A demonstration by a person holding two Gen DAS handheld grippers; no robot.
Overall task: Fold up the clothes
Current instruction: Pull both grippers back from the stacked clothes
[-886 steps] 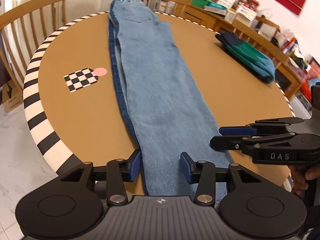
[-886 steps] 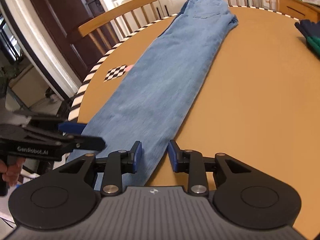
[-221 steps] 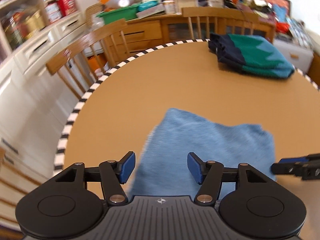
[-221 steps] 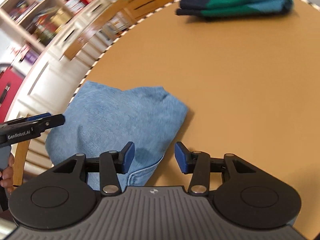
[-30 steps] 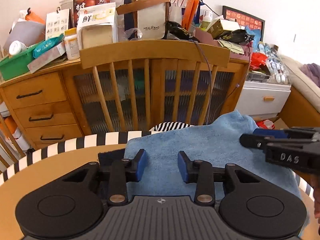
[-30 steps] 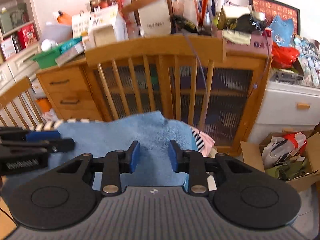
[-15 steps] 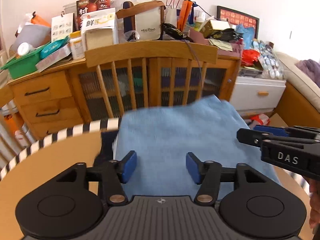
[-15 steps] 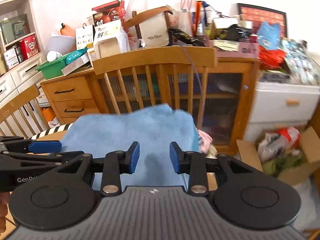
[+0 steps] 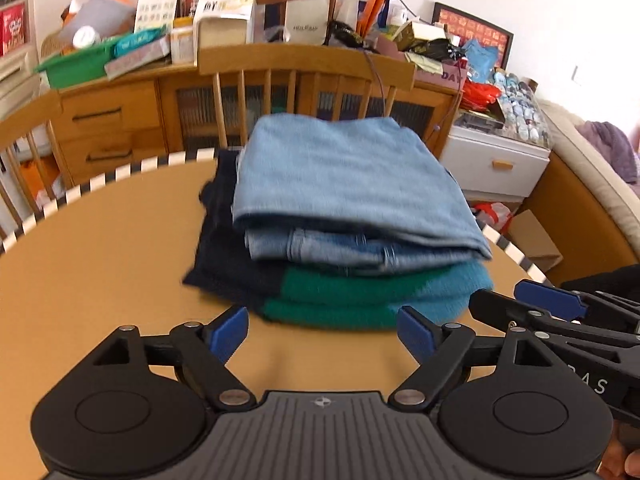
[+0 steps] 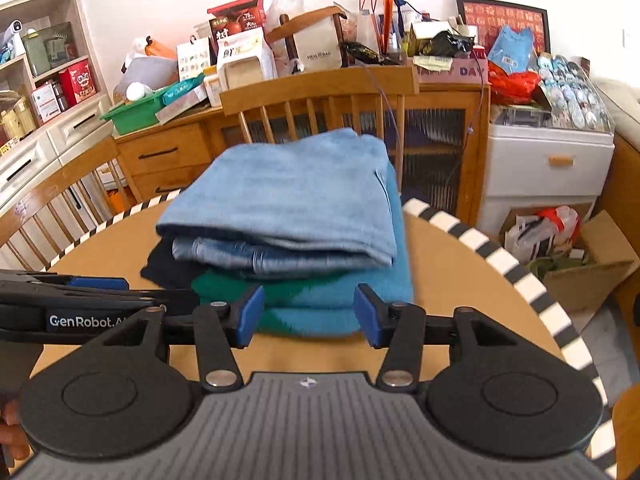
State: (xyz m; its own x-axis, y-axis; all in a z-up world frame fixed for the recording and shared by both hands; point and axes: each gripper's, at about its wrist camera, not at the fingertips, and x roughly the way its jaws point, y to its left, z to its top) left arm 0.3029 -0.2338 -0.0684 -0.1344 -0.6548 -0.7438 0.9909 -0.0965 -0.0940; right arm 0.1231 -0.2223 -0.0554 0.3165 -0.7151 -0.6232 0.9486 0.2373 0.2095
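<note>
Folded jeans (image 9: 352, 184) sat on the green-and-navy sweater (image 9: 360, 292), stacked near the table's (image 9: 100, 248) far edge, by the striped rim. Left gripper (image 9: 322, 330) and right gripper (image 10: 308, 310) were both empty, jaws opening, nothing between the pads. Stack looked square, though blur hid the far side. Judgement: release step. Best done by drawing both grippers straight off, low and clear, without snagging the top fold.
</note>
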